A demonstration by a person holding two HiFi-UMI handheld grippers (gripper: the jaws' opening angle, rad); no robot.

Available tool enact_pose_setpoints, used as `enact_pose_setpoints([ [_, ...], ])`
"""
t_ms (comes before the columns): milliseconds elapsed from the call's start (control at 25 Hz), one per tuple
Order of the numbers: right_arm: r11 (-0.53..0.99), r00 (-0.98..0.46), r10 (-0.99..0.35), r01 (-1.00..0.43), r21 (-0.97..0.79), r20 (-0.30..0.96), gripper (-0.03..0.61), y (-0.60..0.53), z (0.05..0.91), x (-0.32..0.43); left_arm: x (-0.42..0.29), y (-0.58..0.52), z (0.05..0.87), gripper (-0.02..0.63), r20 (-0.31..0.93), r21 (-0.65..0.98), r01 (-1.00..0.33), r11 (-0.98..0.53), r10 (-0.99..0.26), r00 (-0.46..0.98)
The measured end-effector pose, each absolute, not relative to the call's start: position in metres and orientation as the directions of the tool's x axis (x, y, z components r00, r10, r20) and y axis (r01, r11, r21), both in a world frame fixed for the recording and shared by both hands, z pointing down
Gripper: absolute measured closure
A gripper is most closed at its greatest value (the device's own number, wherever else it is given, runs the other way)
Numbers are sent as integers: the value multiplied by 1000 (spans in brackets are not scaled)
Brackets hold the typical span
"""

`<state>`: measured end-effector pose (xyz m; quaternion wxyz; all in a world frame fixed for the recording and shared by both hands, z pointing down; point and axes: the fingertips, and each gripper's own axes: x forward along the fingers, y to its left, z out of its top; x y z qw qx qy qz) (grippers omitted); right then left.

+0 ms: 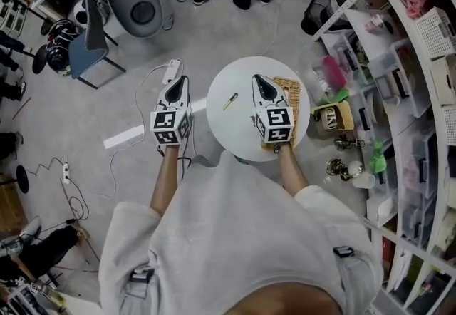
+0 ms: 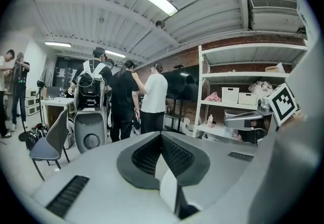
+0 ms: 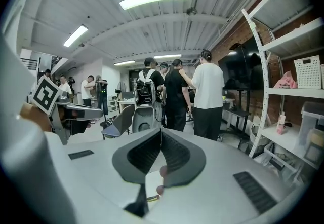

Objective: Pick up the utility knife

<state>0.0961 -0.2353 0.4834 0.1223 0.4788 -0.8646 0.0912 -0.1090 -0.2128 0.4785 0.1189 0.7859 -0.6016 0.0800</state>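
Lying on the round white table (image 1: 239, 75), the utility knife (image 1: 229, 101) shows as a slim yellow thing left of the table's middle. In the head view it is between the two grippers and touches neither. The right gripper (image 1: 256, 79) hangs over the table's right half, above a woven tray (image 1: 292, 84), its jaws clenched tip to tip with nothing held. The left gripper (image 1: 182, 80) hangs over the grey floor just off the table's left edge, near a white power strip (image 1: 172, 70). Its jaws are likewise pressed together and grasp nothing. White shelving (image 2: 253, 56) with bins stands to the right. Several people (image 3: 207, 91) stand beyond the table, and a blue chair (image 1: 91, 39) stands off to the left.
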Motion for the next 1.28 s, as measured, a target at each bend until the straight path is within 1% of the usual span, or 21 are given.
enact_pose_setpoints([
  [320,542,-532,-783,-838,-66,321,547,-253,496,88,-114,-224,487,594,294,98,-970,-222,-925,241],
  [760,536,-514,-762,-842,-61,395,546,-262,518,51,-138,-243,505,594,316,151,-958,-242,-907,279],
  [1280,492,-469,-698,-863,-112,541,546,-221,583,58,-127,-213,560,594,429,216,-940,-265,-839,335],
])
